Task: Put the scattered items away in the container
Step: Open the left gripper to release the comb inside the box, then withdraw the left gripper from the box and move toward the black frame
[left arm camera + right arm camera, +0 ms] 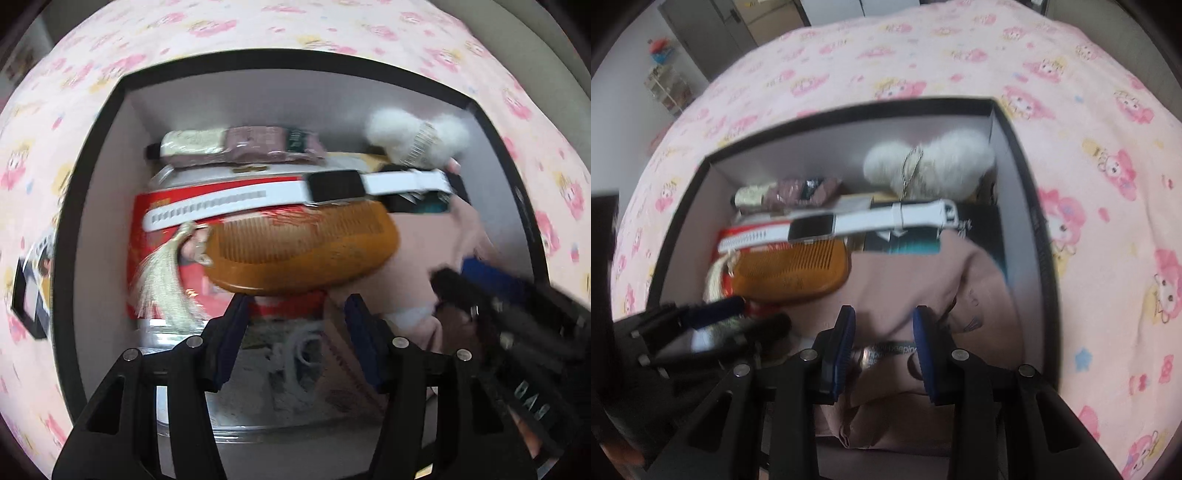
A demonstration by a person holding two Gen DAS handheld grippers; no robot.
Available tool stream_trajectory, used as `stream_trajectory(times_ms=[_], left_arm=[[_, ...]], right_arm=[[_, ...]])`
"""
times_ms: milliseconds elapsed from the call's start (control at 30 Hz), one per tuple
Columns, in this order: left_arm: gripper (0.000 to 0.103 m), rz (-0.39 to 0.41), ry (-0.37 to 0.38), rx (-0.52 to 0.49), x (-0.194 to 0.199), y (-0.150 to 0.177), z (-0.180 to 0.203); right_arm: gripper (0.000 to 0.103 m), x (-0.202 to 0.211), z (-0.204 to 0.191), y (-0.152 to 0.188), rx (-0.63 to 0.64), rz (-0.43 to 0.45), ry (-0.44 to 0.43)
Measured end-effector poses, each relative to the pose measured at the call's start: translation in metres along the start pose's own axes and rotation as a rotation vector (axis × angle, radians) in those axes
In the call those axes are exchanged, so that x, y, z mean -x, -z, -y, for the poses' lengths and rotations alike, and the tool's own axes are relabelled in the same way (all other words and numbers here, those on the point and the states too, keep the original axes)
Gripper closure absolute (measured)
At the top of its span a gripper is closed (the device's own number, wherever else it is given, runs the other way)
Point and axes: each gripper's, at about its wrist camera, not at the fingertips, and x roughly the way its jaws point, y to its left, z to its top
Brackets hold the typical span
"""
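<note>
Hovering: both grippers [295, 306] [884, 317] open, over box [1039, 221] w/ comb [295, 254].

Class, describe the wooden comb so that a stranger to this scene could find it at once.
Start at the black-rimmed box on the pink cartoon-print bedsheet. Inside, left of the folded pink cloth, just below the white-strapped smartwatch, lies the brown wooden comb. It alone has fine teeth and a pale tassel.

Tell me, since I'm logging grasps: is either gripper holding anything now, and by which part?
Nothing is held. The left gripper and right gripper both hang open over the box, nothing between their fingers.
</note>
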Motion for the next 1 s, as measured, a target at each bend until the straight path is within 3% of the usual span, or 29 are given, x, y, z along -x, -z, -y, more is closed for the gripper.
stream_trajectory(times_ms=[67, 167, 333, 467, 533, 667, 733, 800, 900, 1000], left_arm=[[0.050, 0.001, -0.018, 0.023, 0.002, -0.002, -0.008], [0.050, 0.023, 0.059, 0.011, 0.011, 0.000, -0.011], [0.049, 0.023, 0.139, -0.121, 0.021, 0.008, 0.014], [0.049, 0.002, 0.073, -0.145, 0.014, 0.005, 0.020], [0.051, 0.000, 0.031, -0.101, 0.015, -0.001, 0.014], [0.051, 0.075, 0.097, -0.018, 0.043, -0.006, -0.003], [0.053, 0.098, 0.079, -0.024, 0.053, -0.003, -0.007], [0.065, 0.065, 0.050, -0.026, 0.052, 0.007, -0.012], [0.065, 0.017, 0.046, -0.041, 0.045, 0.032, -0.010], [0.065, 0.003, 0.039, -0.047, 0.034, 0.034, -0.014]], right_arm=[[0.074, 0.000, -0.001, 0.000, 0.003, -0.002, 0.001], [0.074, 0.000, 0.002, -0.001, -0.015, 0.001, -0.015], [0.074, 0.012, 0.005, -0.005, -0.039, 0.065, -0.007], [0.074, 0.011, 0.003, -0.003, -0.016, 0.053, -0.003], [0.074, 0.008, 0.006, -0.003, -0.024, 0.032, -0.031], [0.075, 0.019, 0.015, -0.004, -0.040, 0.053, -0.111], [0.075, 0.021, 0.012, -0.004, 0.011, 0.039, -0.172], [0.075, 0.016, 0.010, -0.005, 0.019, 0.005, -0.204], [0.075, 0.012, 0.007, -0.001, 0.035, -0.030, -0.181], [0.075, 0.011, 0.006, 0.001, 0.031, -0.034, -0.159]])
